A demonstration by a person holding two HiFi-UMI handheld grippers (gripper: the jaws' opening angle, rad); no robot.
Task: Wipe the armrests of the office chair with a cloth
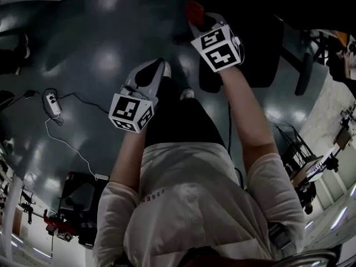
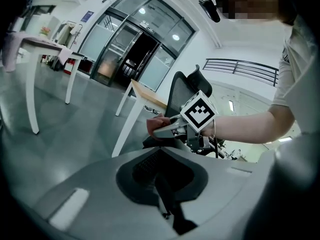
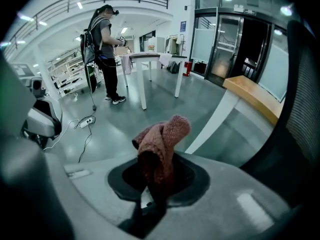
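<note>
The right claw (image 3: pixel 151 204) pinches the red cloth (image 3: pixel 162 144) by one end. The rest of the cloth stands bunched and free at the middle of the right gripper view, and the office chair (image 3: pixel 301 109) fills that view's right edge. The left claw (image 2: pixel 167 204) is pressed together on nothing. With so little cloth in the pinch, dragging it along an armrest could tug it loose, or let the bare claw scrape the pad.

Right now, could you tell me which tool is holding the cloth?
The right tool, shut on the reddish cloth; the left tool is shut with nothing in it.
</note>
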